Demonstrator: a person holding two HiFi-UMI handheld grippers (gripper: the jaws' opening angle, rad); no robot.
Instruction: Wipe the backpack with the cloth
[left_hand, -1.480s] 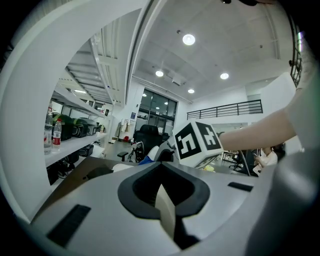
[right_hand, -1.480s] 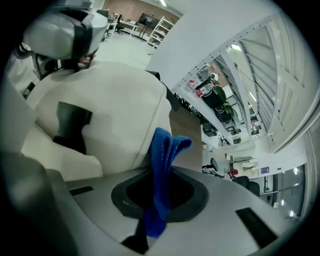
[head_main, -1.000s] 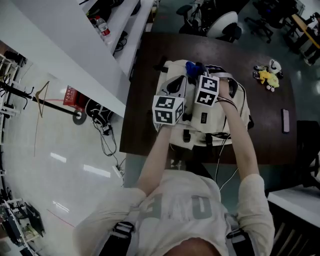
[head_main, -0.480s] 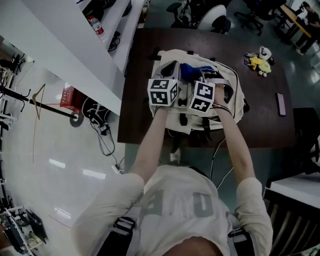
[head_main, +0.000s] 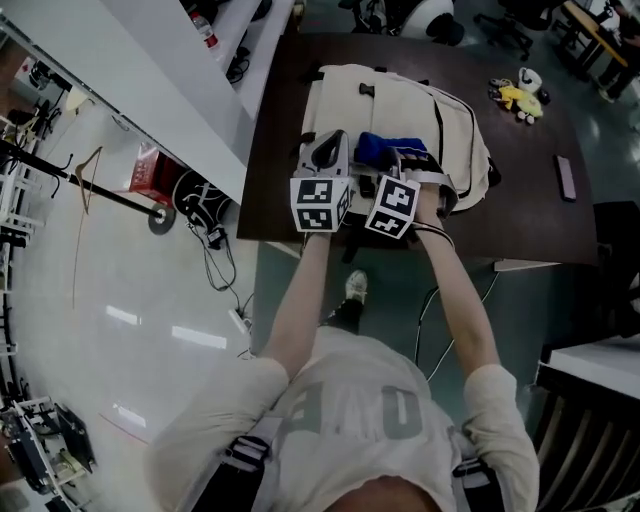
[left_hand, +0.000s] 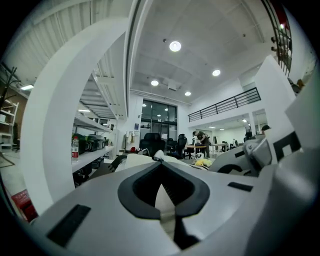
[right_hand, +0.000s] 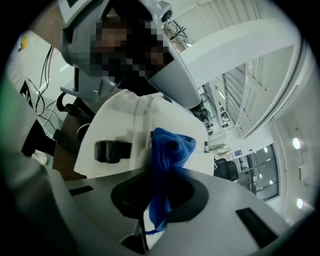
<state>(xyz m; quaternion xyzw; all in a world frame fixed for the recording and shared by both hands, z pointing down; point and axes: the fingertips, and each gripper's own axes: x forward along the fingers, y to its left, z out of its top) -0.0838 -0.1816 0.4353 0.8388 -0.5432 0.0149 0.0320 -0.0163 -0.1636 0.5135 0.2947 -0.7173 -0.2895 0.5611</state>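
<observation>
Both jaws are clamped. Toward the table's (head_main: 530, 160) near left corner, my left gripper (left_hand: 162, 195) pinches what looks like a pale fold of the backpack (head_main: 400, 95), I judge to pin it flat against the rubbing. Just to its right, my right gripper (right_hand: 156, 212) grips the blue cloth (head_main: 378, 148), which is bunched on the backpack's near edge, ready to wipe.
</observation>
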